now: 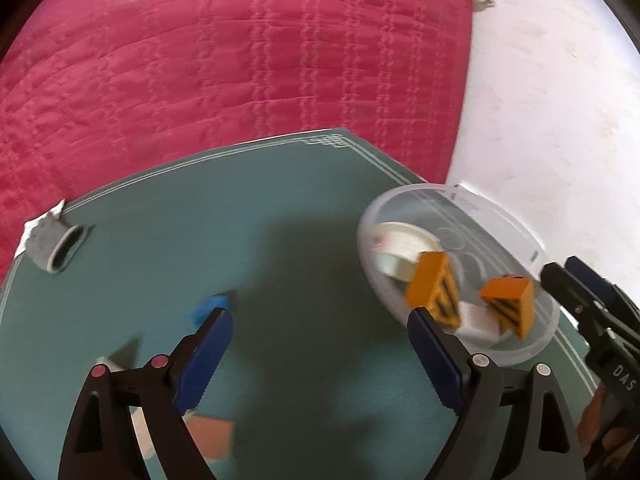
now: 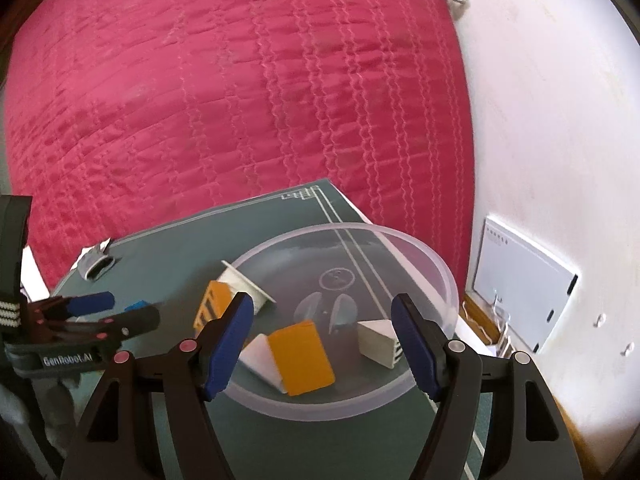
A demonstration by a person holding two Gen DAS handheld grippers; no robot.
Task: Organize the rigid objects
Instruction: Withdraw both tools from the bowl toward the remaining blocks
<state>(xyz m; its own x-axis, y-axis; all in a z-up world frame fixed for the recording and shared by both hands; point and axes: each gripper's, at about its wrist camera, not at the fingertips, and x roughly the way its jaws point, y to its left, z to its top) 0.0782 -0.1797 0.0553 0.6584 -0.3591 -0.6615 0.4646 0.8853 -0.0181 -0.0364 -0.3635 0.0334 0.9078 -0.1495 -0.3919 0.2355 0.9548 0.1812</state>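
Left wrist view: left claw (image 1: 320, 316) spread wide over the green bench (image 1: 304, 264), nothing between the blue pads (image 1: 208, 352). Beyond the left pad, a small blue block (image 1: 210, 306) on the bench, blurred. Far left corner, a grey tube-shaped piece (image 1: 56, 246) lying on its side. To the right, a clear plastic bowl (image 1: 536, 344) holding a white cup (image 1: 400, 248) on its side, two orange blocks (image 1: 434, 292) with black stripes and a white piece beneath them. At the right edge, the right claw (image 1: 576, 284), seen side-on just beside the bowl's rim. Near the bottom edge, a pinkish flat piece (image 1: 212, 436), too blurred to name.

Right wrist view: right claw (image 2: 322, 320) held apart, astride the near side of the bowl (image 2: 440, 272), gripping nothing; pads not touching the contents. Inside: an orange block (image 2: 302, 356) leaning on a white wedge, another orange striped block (image 2: 212, 304) by the cup (image 2: 244, 282), and a pale wedge (image 2: 378, 342) just beside the right pad. Left claw (image 2: 112, 308) at the left, open. Behind the bench, a red quilted bed (image 2: 240, 100).
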